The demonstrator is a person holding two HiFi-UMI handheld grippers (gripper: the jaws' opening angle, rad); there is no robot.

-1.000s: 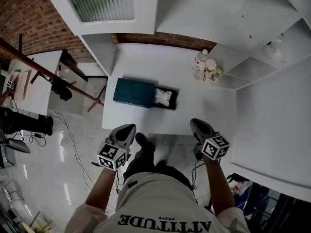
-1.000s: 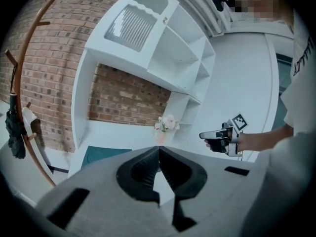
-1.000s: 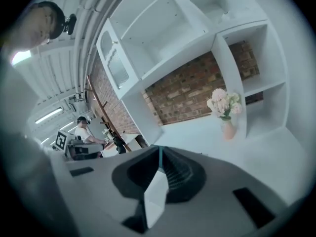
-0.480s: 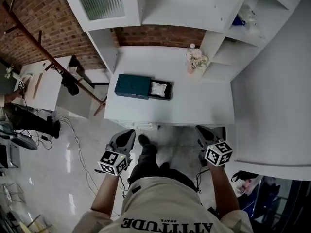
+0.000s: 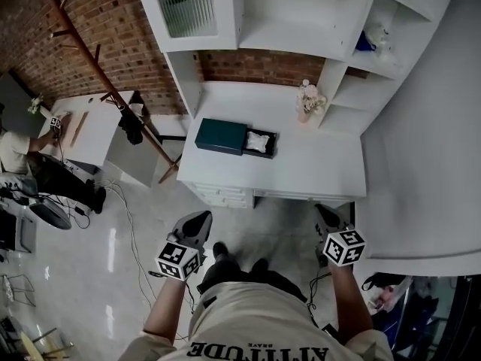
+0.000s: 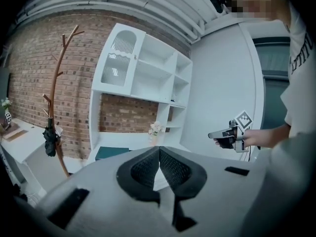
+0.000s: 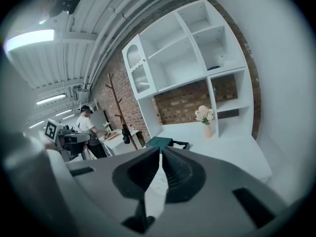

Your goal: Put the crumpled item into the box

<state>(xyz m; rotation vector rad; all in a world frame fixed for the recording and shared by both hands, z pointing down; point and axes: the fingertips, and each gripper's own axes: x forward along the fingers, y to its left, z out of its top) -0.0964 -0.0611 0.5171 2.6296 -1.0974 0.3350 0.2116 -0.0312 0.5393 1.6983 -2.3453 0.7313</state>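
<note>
Already the white crumpled item (image 5: 258, 143) lies in the open black compartment at the right end of the teal box (image 5: 219, 136), which sits on the white bench (image 5: 323, 173). A vase of flowers (image 5: 308, 101) stands near the back of the bench, beside the shelves (image 5: 301, 13). The left tongs (image 5: 200, 218) and right tongs (image 5: 325, 212) hang over the floor (image 5: 135, 224), well apart from the bench. Both have their jaws pressed together with nothing between them.
</note>
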